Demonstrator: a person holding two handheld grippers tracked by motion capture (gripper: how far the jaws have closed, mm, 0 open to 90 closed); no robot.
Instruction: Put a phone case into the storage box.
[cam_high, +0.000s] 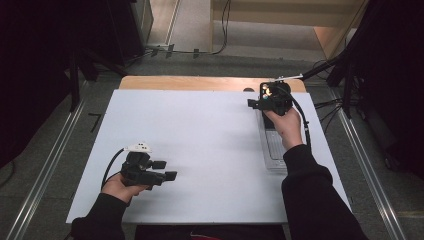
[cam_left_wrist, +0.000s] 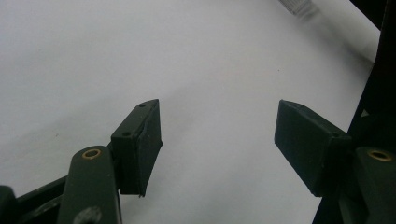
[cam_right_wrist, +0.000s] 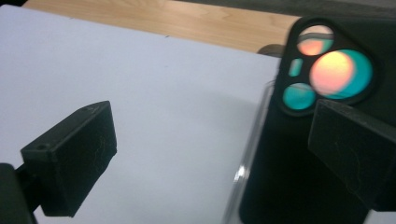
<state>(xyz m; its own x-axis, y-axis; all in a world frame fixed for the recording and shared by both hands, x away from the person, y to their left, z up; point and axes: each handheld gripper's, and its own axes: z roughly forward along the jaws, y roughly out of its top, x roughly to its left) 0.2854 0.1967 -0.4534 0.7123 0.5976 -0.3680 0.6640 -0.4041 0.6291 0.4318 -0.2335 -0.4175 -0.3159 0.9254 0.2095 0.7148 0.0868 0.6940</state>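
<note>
Lying in clear tray (cam_high: 272, 150): black phone (cam_right_wrist: 299, 163)

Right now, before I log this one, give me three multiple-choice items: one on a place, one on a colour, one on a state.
1. Where are the left tongs?
A. Over the white sheet's near-left part
B. At its far-right corner
C. Over the floor

2. What colour is the phone's body?
A. Red
B. White
C. Black

3. How do the left tongs stand?
A. Clamped on a phone
B. Open, nothing between
C. Fully shut

Key:
1 A: the left tongs sit low on the left of the white sheet.
2 C: the phone is black around its lenses.
3 B: bare sheet shows between the jaws.
</note>
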